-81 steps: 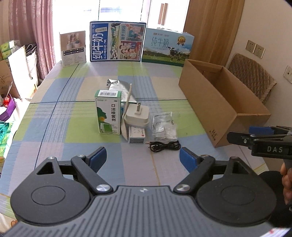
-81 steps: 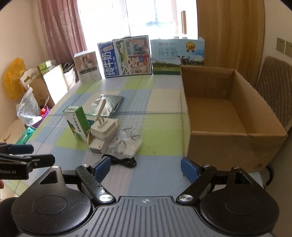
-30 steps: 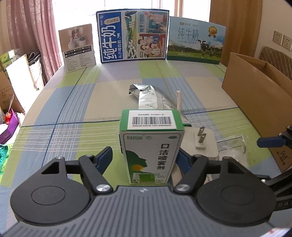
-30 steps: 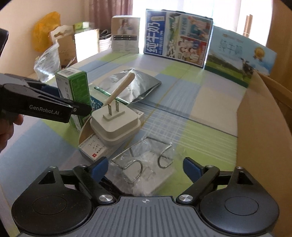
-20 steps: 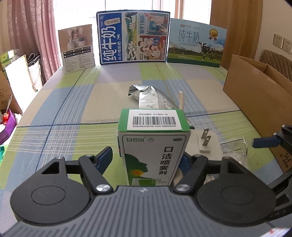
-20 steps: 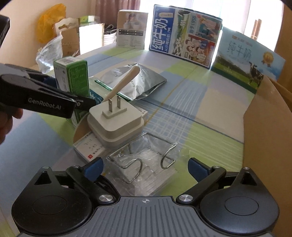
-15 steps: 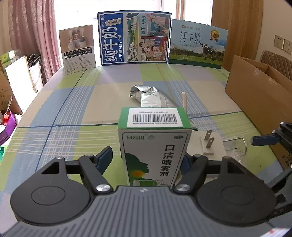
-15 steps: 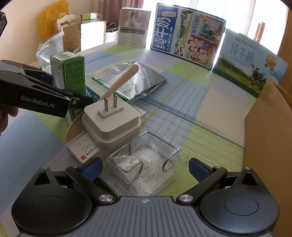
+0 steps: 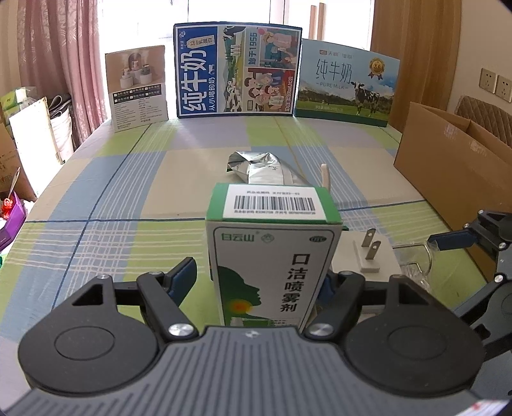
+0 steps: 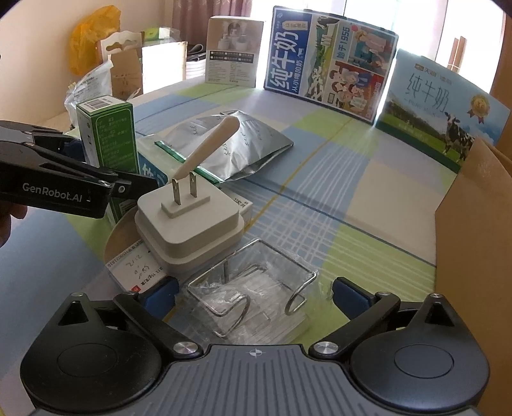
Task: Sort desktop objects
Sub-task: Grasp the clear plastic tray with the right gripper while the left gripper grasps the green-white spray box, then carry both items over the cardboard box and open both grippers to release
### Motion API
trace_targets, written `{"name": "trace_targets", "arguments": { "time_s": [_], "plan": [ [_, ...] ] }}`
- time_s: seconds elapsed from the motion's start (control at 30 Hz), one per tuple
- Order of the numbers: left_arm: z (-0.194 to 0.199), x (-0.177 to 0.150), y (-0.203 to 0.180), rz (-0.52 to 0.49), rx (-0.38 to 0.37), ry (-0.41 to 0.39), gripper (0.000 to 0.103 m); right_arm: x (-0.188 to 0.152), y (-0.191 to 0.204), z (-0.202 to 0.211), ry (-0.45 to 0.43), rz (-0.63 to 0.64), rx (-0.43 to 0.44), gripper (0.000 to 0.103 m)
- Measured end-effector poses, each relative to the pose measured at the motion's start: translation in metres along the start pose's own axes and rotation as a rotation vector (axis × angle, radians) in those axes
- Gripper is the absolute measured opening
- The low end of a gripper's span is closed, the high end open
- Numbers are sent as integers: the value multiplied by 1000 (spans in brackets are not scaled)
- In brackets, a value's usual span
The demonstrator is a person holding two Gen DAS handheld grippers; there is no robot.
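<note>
Both claws advanced: left claw (image 9: 259, 281) straddles spray box (image 9: 272, 252) (untouched), tilted down.

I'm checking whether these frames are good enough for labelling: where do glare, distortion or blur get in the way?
Left wrist view: the window behind the milk cartons is blown out white, the fisheye bends the table's edges, and the green box is sharp, its print readable. Right wrist view: backlit again, with glints on the wire rack in clear wrap and silver pouch; no motion blur.

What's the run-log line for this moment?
left hand-held gripper: straddles upright green-and-white carton, gap on one side | right hand-held gripper: closing around bagged wire hooks
</note>
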State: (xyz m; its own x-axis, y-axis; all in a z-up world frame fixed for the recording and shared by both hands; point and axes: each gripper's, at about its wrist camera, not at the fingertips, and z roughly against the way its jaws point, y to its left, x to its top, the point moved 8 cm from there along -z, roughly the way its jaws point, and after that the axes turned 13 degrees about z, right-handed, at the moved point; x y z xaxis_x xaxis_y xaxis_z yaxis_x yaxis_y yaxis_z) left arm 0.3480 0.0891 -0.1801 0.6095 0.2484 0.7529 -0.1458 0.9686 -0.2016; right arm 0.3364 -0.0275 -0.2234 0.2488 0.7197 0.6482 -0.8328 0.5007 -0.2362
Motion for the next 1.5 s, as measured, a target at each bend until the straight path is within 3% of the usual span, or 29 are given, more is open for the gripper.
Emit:
{"name": "trace_targets", "arguments": {
  "time_s": [0.23, 0.43, 0.63, 0.7, 0.77, 1.5],
  "plan": [
    [0, -1, -1, -4, 3, -8, 72, 1, 1, 1, -8, -9, 6, 75],
    [0, -3, 0, 6, 2, -5, 72, 2, -1, 5, -18, -45, 4, 69],
    [-1, -3, 1, 2, 0, -1, 67, 2, -4, 11, -33, -75, -14, 68],
    [-2, -3, 0, -7, 2, 5, 55, 3, -5, 12, -36, -84, -24, 68],
    [-3, -4, -1, -20, 9, 8, 52, 3, -8, 13, -38, -96, -31, 68],
    [17, -3, 3, -39, 66, -26, 51, 10, -28, 45, -125, -166, -132, 67]
  ]
}}
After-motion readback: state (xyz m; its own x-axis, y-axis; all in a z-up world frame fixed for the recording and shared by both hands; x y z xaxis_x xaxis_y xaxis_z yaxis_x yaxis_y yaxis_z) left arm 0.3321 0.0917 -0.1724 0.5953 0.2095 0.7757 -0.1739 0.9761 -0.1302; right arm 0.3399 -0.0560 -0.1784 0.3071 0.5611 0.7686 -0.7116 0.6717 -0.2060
